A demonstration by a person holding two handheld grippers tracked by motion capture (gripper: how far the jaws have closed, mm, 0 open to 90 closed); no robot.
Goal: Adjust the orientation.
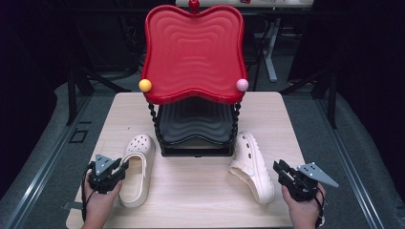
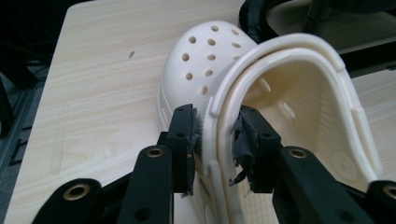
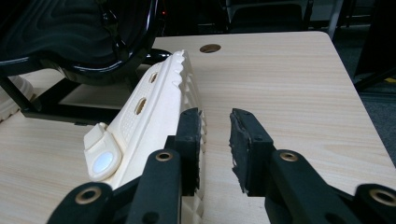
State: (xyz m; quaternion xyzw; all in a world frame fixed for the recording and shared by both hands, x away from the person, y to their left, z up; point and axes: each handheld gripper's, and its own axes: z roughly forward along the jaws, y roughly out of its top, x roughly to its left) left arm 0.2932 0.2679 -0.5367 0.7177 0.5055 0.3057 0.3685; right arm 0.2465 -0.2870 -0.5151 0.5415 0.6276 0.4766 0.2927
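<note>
Two cream clogs lie on the wooden table (image 1: 200,191). The left clog (image 1: 137,167) lies sole down with its perforated toe towards the stand. My left gripper (image 1: 123,167) is shut on that left clog (image 2: 210,60); in the left gripper view its jaws (image 2: 217,136) pinch the side rim by the opening. The right clog (image 1: 251,171) lies tipped on its side. My right gripper (image 1: 278,168) is open just right of it. In the right gripper view bare table shows between its jaws (image 3: 215,127), and the right clog's (image 3: 149,107) ridged sole sits against the left jaw.
A two-tier stand is at the table's middle back, with a red wavy tray (image 1: 193,52) on top and a black tray (image 1: 196,124) below, on twisted black posts. Yellow (image 1: 145,85) and pink (image 1: 242,85) knobs mark its front corners. Dark floor surrounds the table.
</note>
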